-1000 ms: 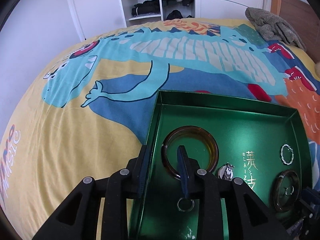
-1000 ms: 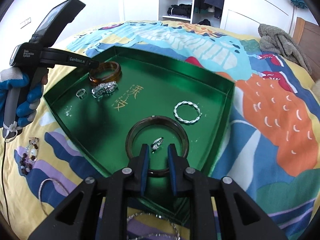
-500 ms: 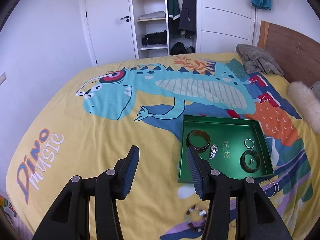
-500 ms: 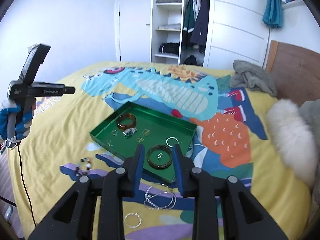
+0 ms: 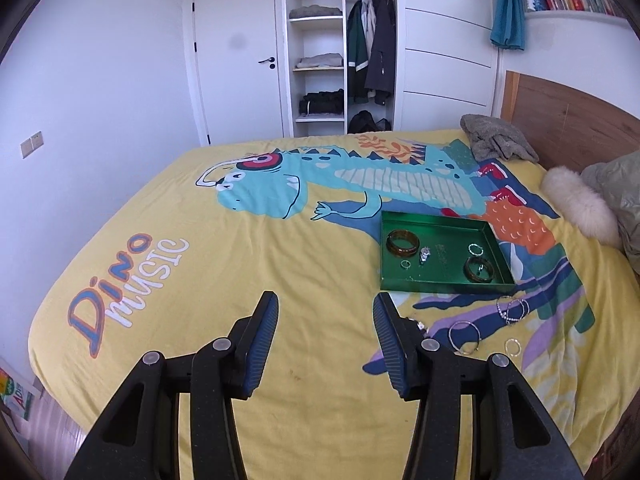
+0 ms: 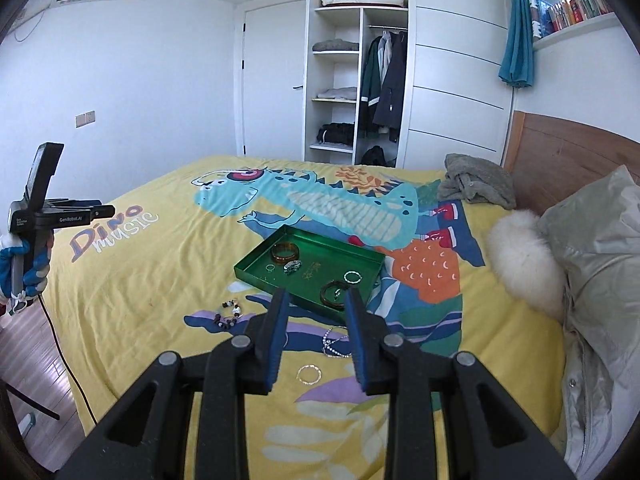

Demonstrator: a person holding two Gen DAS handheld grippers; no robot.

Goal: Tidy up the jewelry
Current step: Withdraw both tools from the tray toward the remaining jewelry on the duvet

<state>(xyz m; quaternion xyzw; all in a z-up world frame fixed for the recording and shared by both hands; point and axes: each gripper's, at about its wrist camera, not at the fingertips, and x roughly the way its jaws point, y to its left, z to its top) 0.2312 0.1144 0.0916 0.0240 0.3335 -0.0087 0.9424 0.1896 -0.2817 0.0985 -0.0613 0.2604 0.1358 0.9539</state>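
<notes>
Between picks: left gripper and right gripper jaws spread, empty, high over the bed. Green tray holds bangles, rings. Next, probably descend on the loose silver bangles beside it.

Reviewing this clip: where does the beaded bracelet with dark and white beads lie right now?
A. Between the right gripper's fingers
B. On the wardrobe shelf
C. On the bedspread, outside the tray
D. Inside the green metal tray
C: the beaded bracelet with dark and white beads lies on the printed bedspread, just outside the near-left edge of the green metal tray in the right wrist view.
</notes>
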